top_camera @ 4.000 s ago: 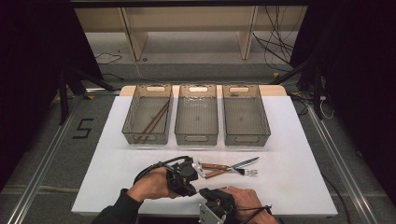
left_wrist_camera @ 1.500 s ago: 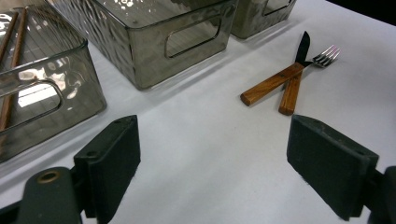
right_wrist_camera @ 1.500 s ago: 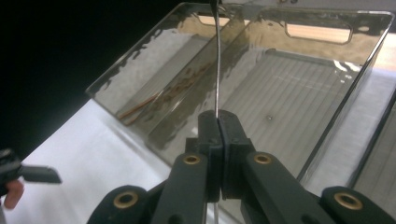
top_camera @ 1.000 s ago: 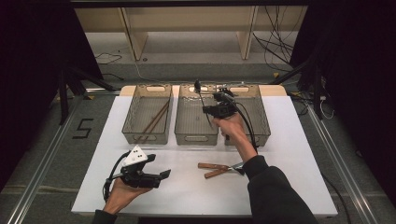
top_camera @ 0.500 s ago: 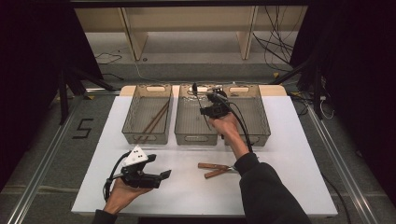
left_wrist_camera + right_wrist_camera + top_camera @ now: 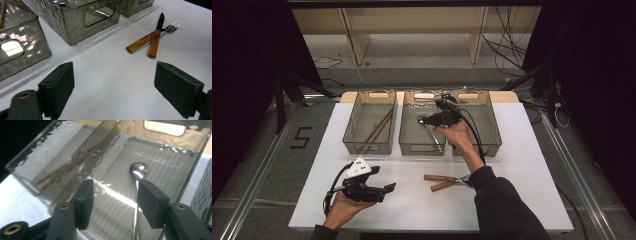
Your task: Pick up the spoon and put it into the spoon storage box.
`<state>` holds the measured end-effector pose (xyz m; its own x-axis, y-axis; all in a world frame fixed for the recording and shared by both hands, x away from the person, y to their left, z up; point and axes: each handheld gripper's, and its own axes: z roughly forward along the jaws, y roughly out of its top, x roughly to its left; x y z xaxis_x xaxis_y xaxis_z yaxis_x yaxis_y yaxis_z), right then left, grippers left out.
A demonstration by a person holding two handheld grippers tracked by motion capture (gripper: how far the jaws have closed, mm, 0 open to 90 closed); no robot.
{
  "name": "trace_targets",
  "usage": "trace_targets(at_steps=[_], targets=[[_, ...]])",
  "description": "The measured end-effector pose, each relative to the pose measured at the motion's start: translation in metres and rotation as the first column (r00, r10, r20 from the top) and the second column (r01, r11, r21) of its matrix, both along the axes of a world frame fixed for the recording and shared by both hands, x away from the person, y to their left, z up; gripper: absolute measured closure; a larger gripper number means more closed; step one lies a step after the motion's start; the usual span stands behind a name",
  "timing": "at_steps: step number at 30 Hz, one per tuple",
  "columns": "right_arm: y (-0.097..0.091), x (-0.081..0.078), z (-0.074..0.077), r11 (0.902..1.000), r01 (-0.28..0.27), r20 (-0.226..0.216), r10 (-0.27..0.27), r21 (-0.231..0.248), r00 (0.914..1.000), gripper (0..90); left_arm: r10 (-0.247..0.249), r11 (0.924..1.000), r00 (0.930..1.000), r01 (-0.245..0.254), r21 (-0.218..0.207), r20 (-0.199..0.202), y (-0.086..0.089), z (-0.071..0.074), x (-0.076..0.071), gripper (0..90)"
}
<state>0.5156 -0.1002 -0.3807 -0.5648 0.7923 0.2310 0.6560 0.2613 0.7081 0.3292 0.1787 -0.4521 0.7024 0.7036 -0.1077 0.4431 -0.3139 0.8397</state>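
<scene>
Spoon (image 6: 137, 171): metal, lying in the middle bin (image 6: 412, 142), likely light, stiff and slippery; best taken across its thin handle. Right gripper (image 6: 424, 121) above it, jaws just opened, nothing between. Left gripper (image 6: 387, 189) near left, jaws wide, empty. Knife (image 6: 145, 40) and fork (image 6: 160, 38) crossed on table (image 6: 522, 150).

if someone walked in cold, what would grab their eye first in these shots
Probably the right gripper held over the middle bin of three smoky clear bins, its jaws just opened, with a shiny spoon lying in that bin below them. Next, the wooden-handled knife and fork crossed on the white table near the person's right sleeve. The left gripper waits open at the near left.
</scene>
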Motion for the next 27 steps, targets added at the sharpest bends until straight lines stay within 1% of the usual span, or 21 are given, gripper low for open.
trace_targets(at_steps=[2,5,8,12,14,16,18,20,22,23,26,27], targets=[[-0.003,-0.008,0.005,0.9994,-0.035,0.025,0.034,0.007,0.9991,43.5,-0.001,1.0,1.0,0.001,0.001,-0.004,0.0,0.0,0.0,16.1],[-0.01,-0.023,0.013,0.9954,-0.095,0.062,0.094,0.013,0.9936,40.7,0.005,1.0,1.0,-0.005,0.0,-0.008,-0.001,-0.002,0.0,16.0],[-0.019,-0.038,0.018,0.9898,-0.139,0.079,0.136,0.031,0.9875,38.5,-0.002,0.9999,1.0,0.002,0.01,-0.01,-0.002,-0.001,0.0,15.9],[-0.03,-0.059,0.022,0.9786,-0.203,0.117,0.197,0.036,0.9734,35.7,-0.002,1.0,1.0,0.002,0.007,-0.008,-0.003,-0.002,0.0,15.8],[-0.036,-0.071,0.023,0.9736,-0.227,0.137,0.222,0.025,0.9655,34.9,-0.002,1.0,1.0,0.002,0.007,-0.009,-0.004,-0.002,0.0,15.8],[-0.041,-0.081,0.021,0.9684,-0.249,0.145,0.243,0.019,0.9591,34.2,-0.005,0.9999,0.9999,0.005,0.01,-0.011,-0.004,-0.003,0.001,15.8],[-0.045,-0.09,0.018,0.9644,-0.264,0.145,0.26,0.009,0.9545,33.4,-0.005,0.9999,0.9999,0.005,0.011,-0.012,-0.004,-0.003,0.001,15.8],[-0.048,-0.097,0.012,0.9602,-0.279,0.15,0.278,-0.019,0.9487,32.9,-0.006,1.0,0.9999,0.006,0.005,-0.011,-0.004,-0.004,0.001,15.8],[-0.05,-0.103,0.006,0.9569,-0.288,0.145,0.29,-0.039,0.9459,32.3,-0.005,1.0,0.9999,0.005,-0.001,-0.01,-0.003,-0.005,0.001,15.8],[-0.052,-0.106,0.003,0.9553,-0.292,0.149,0.296,-0.045,0.9436,32.2,-0.003,1.0,1.0,0.003,-0.003,-0.005,-0.003,-0.005,0.001,15.8],[-0.055,-0.114,-0.008,0.9533,-0.298,0.151,0.302,-0.046,0.9412,32.0,-0.004,0.9999,1.0,0.004,-0.012,0.007,-0.002,-0.005,0.0,15.8],[-0.056,-0.117,-0.012,0.953,-0.298,0.151,0.303,-0.053,0.9409,31.9,-0.003,0.9998,0.9999,0.003,-0.018,0.011,-0.002,-0.005,-0.001,15.8]])
